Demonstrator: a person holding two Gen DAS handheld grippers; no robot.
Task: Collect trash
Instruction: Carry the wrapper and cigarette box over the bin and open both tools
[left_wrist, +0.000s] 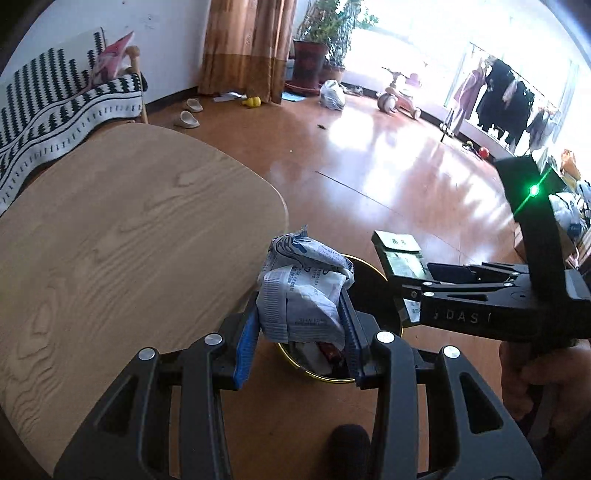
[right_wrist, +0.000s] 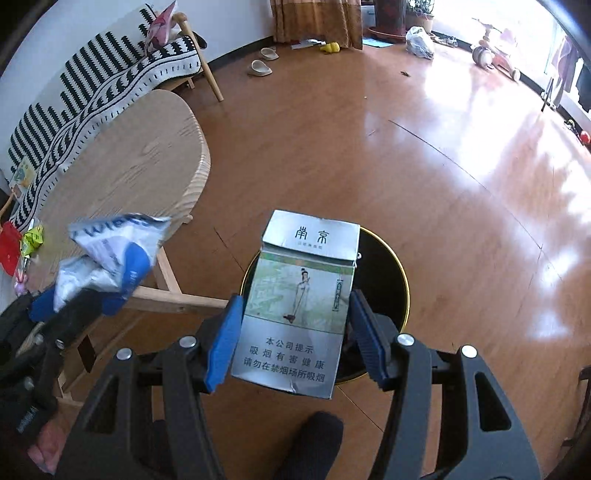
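Observation:
My left gripper (left_wrist: 301, 314) is shut on a crumpled white and blue wrapper (left_wrist: 303, 291), held above a black trash bin with a gold rim (left_wrist: 369, 269) that holds some trash. My right gripper (right_wrist: 295, 321) is shut on a silver cigarette pack (right_wrist: 299, 306), held over the same bin (right_wrist: 384, 280). In the left wrist view the right gripper (left_wrist: 402, 273) reaches in from the right with the pack (left_wrist: 400, 258) over the bin. In the right wrist view the left gripper (right_wrist: 77, 299) and its wrapper (right_wrist: 110, 251) show at the left.
A light wooden table (left_wrist: 122, 240) stands left of the bin. Red and yellow items (right_wrist: 22, 243) lie at the table's left end (right_wrist: 122, 166). A sofa with a black and white throw (right_wrist: 92, 92) stands behind it. Slippers (right_wrist: 260, 66), a bag (right_wrist: 419, 40) and a tricycle (right_wrist: 495, 55) lie on the floor.

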